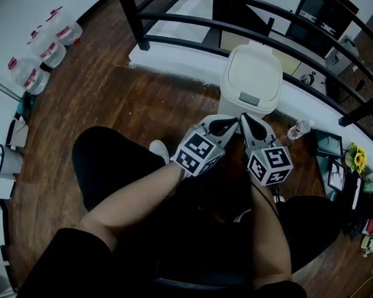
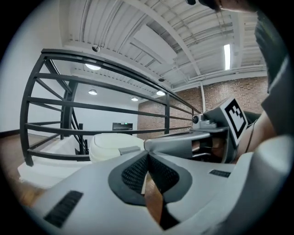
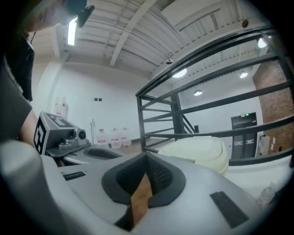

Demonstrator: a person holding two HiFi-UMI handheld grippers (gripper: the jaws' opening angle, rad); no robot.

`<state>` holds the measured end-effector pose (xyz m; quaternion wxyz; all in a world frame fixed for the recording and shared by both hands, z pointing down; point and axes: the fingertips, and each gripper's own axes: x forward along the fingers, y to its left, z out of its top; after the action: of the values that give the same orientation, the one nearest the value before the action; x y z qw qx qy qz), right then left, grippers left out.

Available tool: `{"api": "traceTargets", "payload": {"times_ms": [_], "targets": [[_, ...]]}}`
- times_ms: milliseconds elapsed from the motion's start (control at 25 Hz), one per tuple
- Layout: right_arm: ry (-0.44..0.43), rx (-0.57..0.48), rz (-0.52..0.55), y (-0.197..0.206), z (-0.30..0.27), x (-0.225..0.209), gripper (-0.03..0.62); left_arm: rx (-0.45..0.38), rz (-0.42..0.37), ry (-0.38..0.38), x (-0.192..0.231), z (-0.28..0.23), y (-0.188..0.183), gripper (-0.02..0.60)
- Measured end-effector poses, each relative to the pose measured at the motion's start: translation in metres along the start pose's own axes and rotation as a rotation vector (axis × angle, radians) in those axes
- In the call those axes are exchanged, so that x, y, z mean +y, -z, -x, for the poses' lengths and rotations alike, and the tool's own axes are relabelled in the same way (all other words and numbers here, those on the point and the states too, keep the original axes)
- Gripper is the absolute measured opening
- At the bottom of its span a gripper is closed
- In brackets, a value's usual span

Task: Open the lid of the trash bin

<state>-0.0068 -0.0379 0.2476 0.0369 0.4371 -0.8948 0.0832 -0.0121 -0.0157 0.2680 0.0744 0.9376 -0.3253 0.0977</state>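
A cream trash bin (image 1: pixel 251 83) with its lid down and a grey push latch (image 1: pixel 249 99) stands on the wooden floor by a black railing. My left gripper (image 1: pixel 235 122) is shut, its tips just short of the bin's front. Beside it my right gripper (image 1: pixel 244 119) is shut too, with nothing held. In the left gripper view the bin (image 2: pixel 112 143) lies ahead beyond the closed jaws (image 2: pixel 147 156), with the right gripper (image 2: pixel 216 133) alongside. The right gripper view shows the bin (image 3: pixel 202 151) ahead to the right of its closed jaws (image 3: pixel 147 158).
The black metal railing (image 1: pixel 241 30) runs behind the bin on a white ledge. Water jugs (image 1: pixel 46 49) stand at the far left. A plastic bottle (image 1: pixel 298 128) lies right of the bin, near picture frames and flowers (image 1: pixel 357 160). The person's legs fill the foreground.
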Motion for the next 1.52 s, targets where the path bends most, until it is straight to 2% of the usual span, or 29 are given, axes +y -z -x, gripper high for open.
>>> {"api": "traceTargets", "payload": {"times_ms": [200,360,640,1040,1200,1520], "targets": [[0.012,0.074,0.072,0.037,-0.018,-0.021,0.018,0.058,0.119,-0.038,0.033,-0.045,0.047,0.040],[0.020,0.117,0.013,0.095,-0.033,-0.036,0.018,0.071,0.175,-0.068,0.052,-0.074,0.091,0.040],[0.120,0.163,-0.095,0.154,-0.037,-0.071,0.018,0.148,0.169,-0.069,0.058,-0.104,0.147,0.040],[0.122,0.260,-0.161,0.222,-0.064,-0.104,0.018,0.267,0.196,-0.096,0.081,-0.148,0.232,0.041],[0.126,0.291,-0.192,0.250,-0.070,-0.115,0.018,0.322,0.230,-0.103,0.086,-0.159,0.268,0.040],[0.122,0.340,-0.240,0.285,-0.089,-0.134,0.018,0.414,0.269,-0.103,0.090,-0.181,0.319,0.041]]}}
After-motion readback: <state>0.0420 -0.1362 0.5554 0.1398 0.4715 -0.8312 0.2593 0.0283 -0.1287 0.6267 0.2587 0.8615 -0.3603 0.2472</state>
